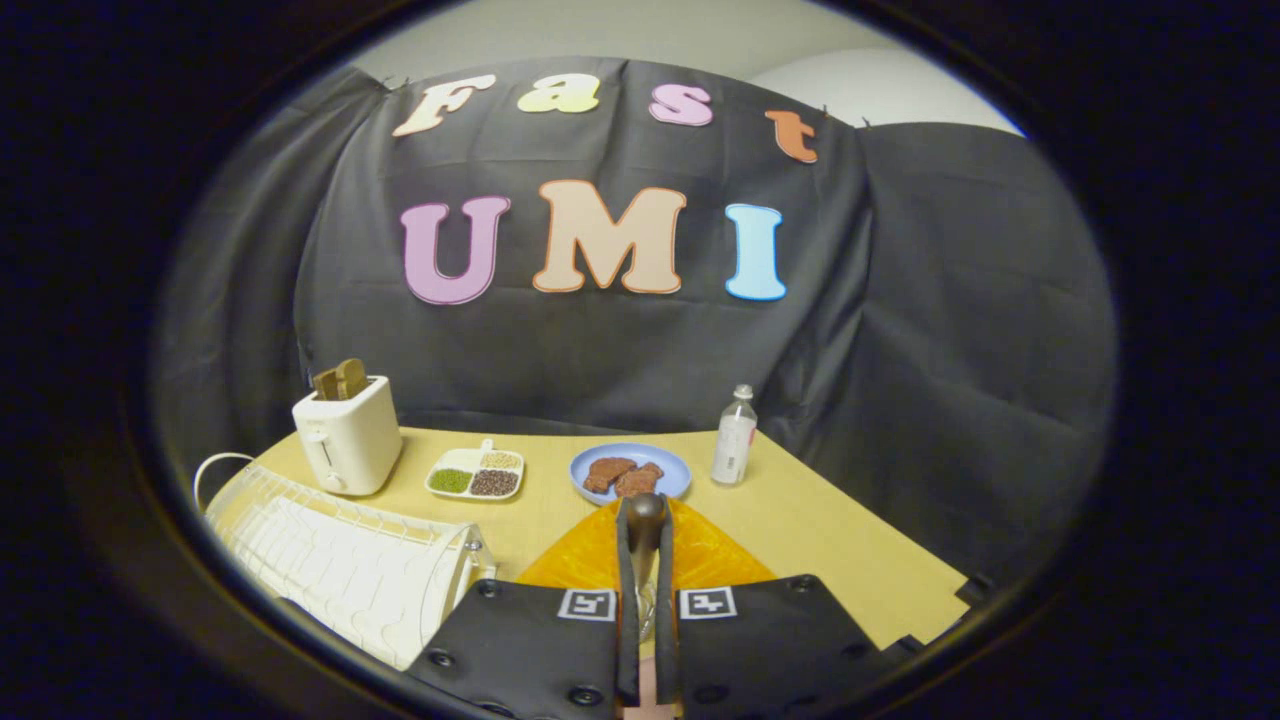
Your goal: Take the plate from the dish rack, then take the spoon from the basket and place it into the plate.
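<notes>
Gripper view. Claw [645,545]: fingers drawn nearly together, clamped on the spoon [643,520], both pressing its sides; a dark, smooth, rounded end of the spoon stands up between the fingertips, glossy with a small highlight.

Plate [600,555]: orange, translucent, ribbed or faceted surface, round outline; lies flat on the surface directly beneath and just ahead of the claw, so the spoon hangs over its middle. Whether spoon touches plate cannot be told.

Dish rack [340,560]: white, with thin curved bars and a clear end panel, beside the plate on the left.

Surface [820,530]: pale wood-coloured, matte.

Beyond the fingers: blue plate [590,465], round, smooth, carrying two brown flat pieces of food. Left of it, a white divided tray [476,475] with green, tan and dark grains in separate compartments. Further left, a cream toaster [345,435], boxy with rounded corners, brown slices upright in its slots. Right of the blue plate, a clear bottle [734,437], upright, capped.
</notes>
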### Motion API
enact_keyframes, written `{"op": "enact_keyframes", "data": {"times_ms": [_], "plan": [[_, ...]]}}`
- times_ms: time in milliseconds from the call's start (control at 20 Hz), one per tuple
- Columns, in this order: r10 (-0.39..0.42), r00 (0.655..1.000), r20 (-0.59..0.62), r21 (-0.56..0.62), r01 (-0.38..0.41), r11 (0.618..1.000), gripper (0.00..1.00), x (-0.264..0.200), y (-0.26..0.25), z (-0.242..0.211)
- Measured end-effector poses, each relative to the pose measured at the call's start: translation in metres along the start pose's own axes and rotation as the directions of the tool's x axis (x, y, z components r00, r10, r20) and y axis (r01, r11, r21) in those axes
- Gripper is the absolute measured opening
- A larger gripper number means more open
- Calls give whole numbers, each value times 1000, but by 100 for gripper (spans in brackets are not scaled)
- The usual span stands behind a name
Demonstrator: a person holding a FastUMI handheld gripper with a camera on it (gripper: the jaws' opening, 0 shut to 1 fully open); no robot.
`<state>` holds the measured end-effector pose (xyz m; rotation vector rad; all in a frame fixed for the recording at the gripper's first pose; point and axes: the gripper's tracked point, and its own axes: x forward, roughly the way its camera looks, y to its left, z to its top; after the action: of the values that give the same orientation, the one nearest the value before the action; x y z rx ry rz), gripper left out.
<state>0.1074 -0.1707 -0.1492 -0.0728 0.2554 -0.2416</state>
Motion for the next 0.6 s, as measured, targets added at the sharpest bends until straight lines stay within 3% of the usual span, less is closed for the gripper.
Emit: {"op": "enact_keyframes", "data": {"times_ms": [350,600], "plan": [[-43,998,37,-57,45,997,9,-26,-14,28],[-71,997,33,-15,72,997,9,-49,-30,31]]}}
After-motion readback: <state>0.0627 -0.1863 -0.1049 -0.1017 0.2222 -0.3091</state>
